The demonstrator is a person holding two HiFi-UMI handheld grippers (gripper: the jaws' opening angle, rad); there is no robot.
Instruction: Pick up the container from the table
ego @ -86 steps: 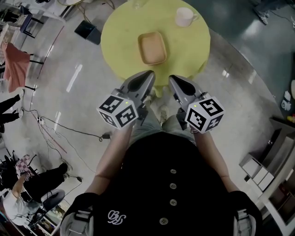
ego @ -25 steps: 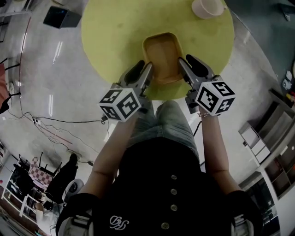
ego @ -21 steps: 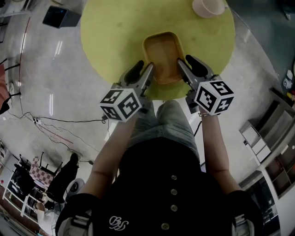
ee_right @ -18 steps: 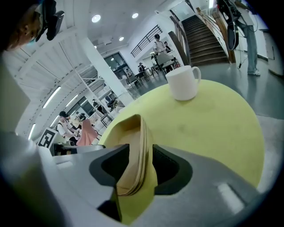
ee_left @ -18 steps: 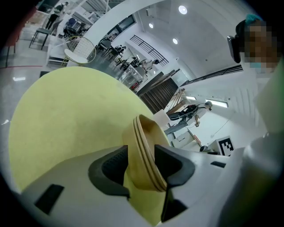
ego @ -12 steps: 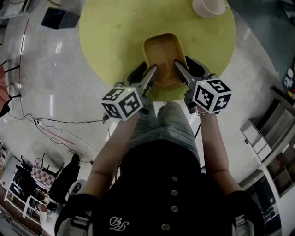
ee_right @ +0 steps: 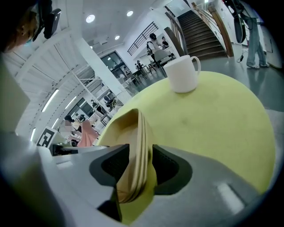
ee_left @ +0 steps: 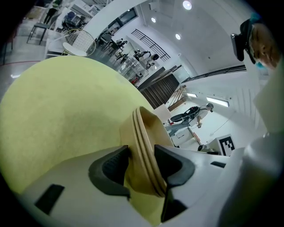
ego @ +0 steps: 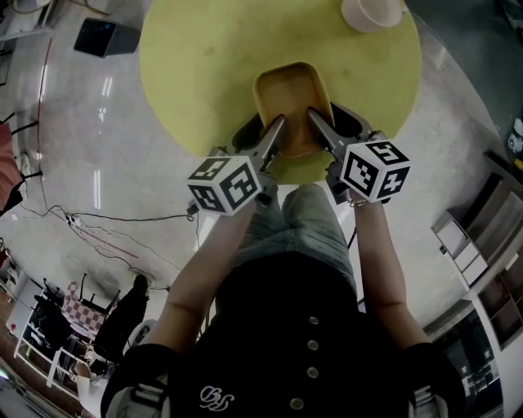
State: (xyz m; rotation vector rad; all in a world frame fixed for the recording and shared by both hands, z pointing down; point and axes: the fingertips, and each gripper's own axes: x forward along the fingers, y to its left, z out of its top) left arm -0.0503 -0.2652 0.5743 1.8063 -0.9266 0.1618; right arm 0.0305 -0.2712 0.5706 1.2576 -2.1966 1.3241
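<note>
On the yellow table [ego: 204, 73] | left hand-held gripper [ego: 263, 129]: jaws just opened wide, astride container [ego: 290, 90] rim | right hand-held gripper [ego: 333, 119]: likewise

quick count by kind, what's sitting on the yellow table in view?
Tan container: 1
White mug: 1
Total: 2

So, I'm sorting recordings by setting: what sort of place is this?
Probably a large open-plan hall or lab space, not a home: a wide staircase, a polished floor with loose cables, and people around desks behind.
</note>
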